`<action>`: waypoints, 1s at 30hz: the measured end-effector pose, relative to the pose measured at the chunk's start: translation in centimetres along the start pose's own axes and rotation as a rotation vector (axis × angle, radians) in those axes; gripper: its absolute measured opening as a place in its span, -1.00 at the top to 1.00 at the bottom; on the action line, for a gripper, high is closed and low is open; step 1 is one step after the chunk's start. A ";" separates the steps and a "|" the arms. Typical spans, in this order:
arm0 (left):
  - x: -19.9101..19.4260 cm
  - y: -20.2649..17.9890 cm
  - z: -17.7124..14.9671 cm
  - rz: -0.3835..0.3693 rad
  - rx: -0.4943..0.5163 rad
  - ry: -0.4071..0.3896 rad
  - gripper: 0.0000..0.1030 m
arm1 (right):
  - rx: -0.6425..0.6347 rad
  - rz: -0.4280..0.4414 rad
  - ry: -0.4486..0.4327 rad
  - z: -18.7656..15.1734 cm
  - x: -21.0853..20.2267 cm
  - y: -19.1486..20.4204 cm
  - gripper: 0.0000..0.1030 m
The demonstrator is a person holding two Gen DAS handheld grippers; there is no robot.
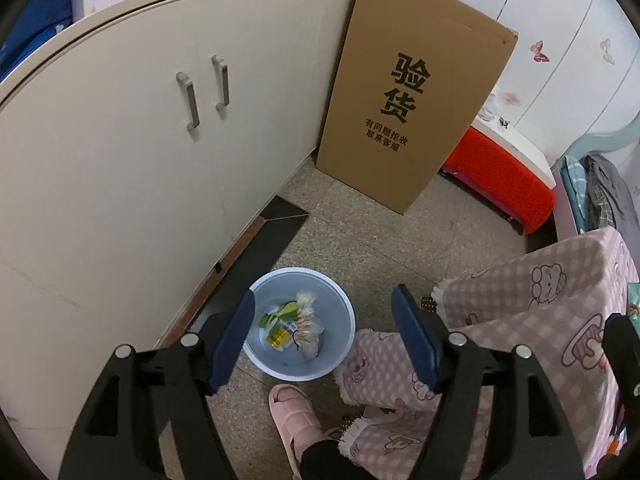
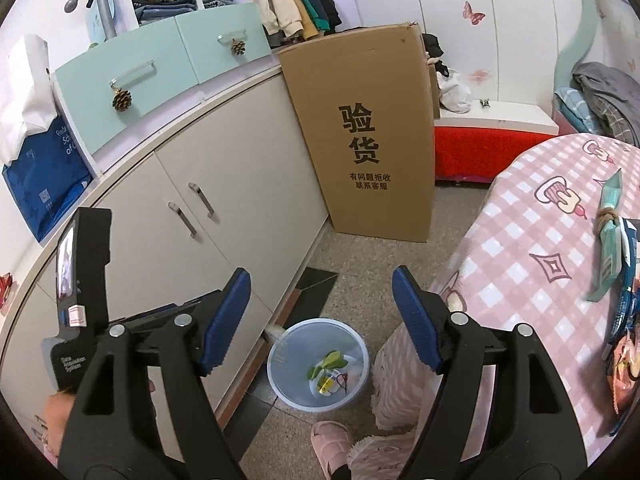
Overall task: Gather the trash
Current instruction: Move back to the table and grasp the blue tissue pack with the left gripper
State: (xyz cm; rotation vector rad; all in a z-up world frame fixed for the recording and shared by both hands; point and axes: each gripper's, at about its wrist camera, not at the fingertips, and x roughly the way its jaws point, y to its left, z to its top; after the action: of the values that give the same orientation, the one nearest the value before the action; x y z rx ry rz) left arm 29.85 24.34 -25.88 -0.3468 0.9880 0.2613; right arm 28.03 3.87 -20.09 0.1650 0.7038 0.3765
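**Both grippers empty above the trash bin**

Left wrist view: My left gripper (image 1: pixel 323 322) hangs with its blue pads spread wide and nothing between them. Directly below sits the pale blue bin (image 1: pixel 344 344) on the speckled floor, just beside the base of the cream cabinet (image 1: pixel 140 152). Inside the bin I see trash (image 1: pixel 298 322): green and yellow wrappers and a clear packet. A pink slipper (image 1: pixel 294 416) stands near the bin's rim. A tall cardboard box (image 1: pixel 412 100) leans against the cabinet's far end. The checked tablecloth (image 1: pixel 540 320) hangs at right.

Right wrist view: My right gripper (image 2: pixel 321 320) is likewise released, jaws apart and empty. The bin (image 2: pixel 280 364) lies below and ahead, holding the trash (image 2: pixel 328 368). On the tablecloth (image 2: pixel 520 240) at far right lie a teal wrapper (image 2: pixel 610 240) and further packets (image 2: pixel 626 364); edge distortion leaves their kind uncertain. The left gripper's body (image 2: pixel 80 280) shows at left, beside the cabinet (image 2: pixel 240 168).
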 end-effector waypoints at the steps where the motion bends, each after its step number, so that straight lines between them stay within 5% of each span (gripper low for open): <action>1: -0.3 0.1 -0.3 -0.006 -0.005 -0.003 -0.34 | 0.001 0.001 0.004 0.0 0.1 0.0 -0.41; 8: -3.3 0.0 -1.5 -0.015 -0.003 -0.034 -0.34 | 0.000 0.010 0.015 -0.2 -0.8 0.0 -0.41; 17: -11.1 -2.7 -3.3 -0.084 0.049 -0.146 -0.35 | 0.045 0.008 -0.055 -0.1 -7.5 -1.7 -0.43; 30: -17.4 -13.9 -9.4 -0.233 0.256 -0.171 -0.39 | 0.151 -0.112 -0.139 -1.9 -19.0 -10.8 -0.49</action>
State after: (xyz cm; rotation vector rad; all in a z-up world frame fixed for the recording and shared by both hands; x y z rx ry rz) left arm 18.62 6.86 -13.55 -0.1986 0.7925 -0.0476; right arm 16.57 -13.44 -13.08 0.2906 0.6014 0.2020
